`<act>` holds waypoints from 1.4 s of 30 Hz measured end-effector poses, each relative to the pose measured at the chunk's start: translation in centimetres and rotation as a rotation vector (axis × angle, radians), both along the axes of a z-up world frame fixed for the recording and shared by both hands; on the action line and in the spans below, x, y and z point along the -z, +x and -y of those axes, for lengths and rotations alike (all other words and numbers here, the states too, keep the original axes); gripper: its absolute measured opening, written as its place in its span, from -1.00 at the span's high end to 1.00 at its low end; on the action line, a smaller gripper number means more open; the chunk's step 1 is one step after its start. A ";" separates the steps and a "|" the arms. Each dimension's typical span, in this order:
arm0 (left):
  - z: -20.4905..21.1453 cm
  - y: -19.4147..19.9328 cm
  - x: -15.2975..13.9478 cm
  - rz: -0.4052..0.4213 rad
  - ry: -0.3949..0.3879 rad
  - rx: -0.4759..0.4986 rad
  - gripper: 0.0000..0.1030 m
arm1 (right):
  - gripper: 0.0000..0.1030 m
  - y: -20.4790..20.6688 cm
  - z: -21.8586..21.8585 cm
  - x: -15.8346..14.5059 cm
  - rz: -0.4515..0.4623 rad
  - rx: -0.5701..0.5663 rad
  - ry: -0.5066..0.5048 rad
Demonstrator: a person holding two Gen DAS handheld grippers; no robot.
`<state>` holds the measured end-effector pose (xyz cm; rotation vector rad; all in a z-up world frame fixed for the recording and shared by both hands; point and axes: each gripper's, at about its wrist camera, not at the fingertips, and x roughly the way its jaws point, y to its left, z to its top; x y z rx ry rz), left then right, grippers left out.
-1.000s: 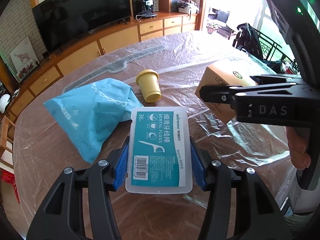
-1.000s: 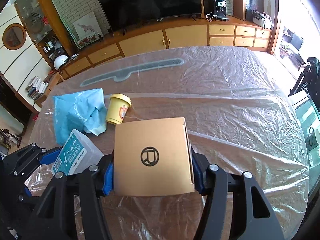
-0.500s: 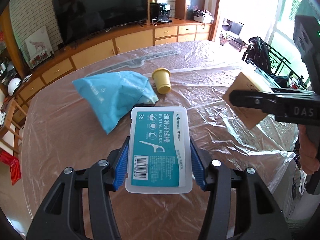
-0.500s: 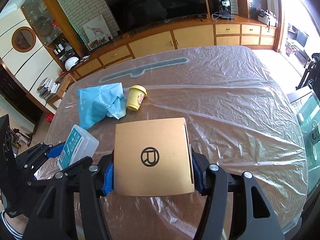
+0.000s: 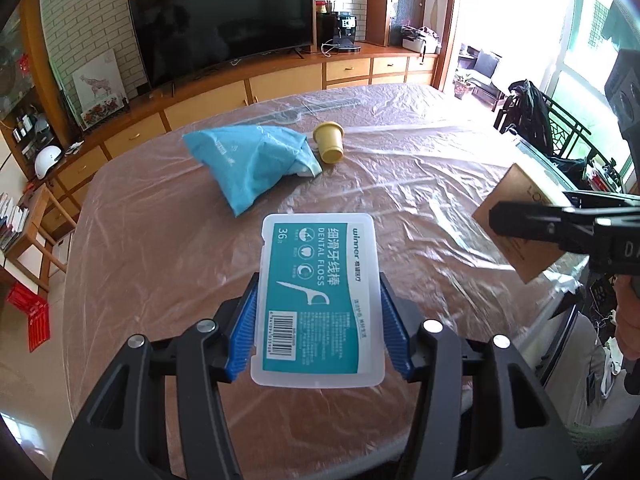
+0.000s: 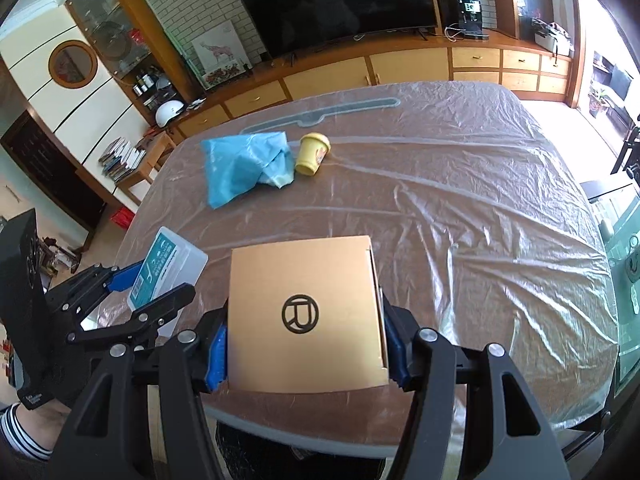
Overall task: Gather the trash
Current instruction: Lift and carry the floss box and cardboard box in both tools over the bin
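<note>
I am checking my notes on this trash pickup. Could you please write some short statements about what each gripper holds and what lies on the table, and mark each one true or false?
1. The left gripper holds a dental floss box. True.
2. The right gripper has nothing between its jaws. False: its jaws clamp a brown cardboard box.
3. The yellow cup stands upright on the table. False: it lies on its side.
4. A blue bag lies beside the yellow cup. True.
5. The table is covered with a clear plastic sheet. True.
</note>
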<state>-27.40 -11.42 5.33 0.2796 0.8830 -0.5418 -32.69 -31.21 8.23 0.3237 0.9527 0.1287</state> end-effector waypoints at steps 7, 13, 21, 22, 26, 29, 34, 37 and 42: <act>-1.1 -2.8 -0.2 0.002 0.005 -0.001 -0.07 | -0.14 -3.3 -1.1 0.1 -0.002 -0.078 0.002; -1.3 -5.2 -0.2 0.000 0.008 0.009 -0.07 | -0.14 -5.9 -1.8 0.3 -0.014 -0.126 0.002; -1.9 -8.2 0.1 -0.007 0.015 0.031 -0.07 | -0.14 -8.7 -2.7 0.7 -0.031 -0.212 0.002; -1.9 -8.6 0.2 -0.006 0.023 0.037 -0.07 | -0.14 -9.1 -2.8 0.8 -0.035 -0.223 0.000; -1.9 -10.0 1.0 -0.027 0.038 0.055 -0.07 | -0.14 -10.4 -3.3 1.6 -0.054 -0.256 -0.017; -1.9 -10.9 2.0 -0.059 0.051 0.061 -0.07 | -0.14 -11.3 -3.7 2.6 -0.079 -0.283 -0.038; -1.6 -12.2 3.8 -0.088 0.078 0.077 -0.07 | -0.13 -12.2 -4.1 4.9 -0.127 -0.310 -0.052; -1.4 -12.8 4.8 -0.089 0.100 0.083 -0.07 | -0.13 -12.6 -4.3 6.0 -0.143 -0.317 -0.064; -1.1 -12.9 6.4 -0.112 0.113 0.078 -0.07 | -0.06 -12.6 -4.7 8.2 -0.190 -0.308 -0.074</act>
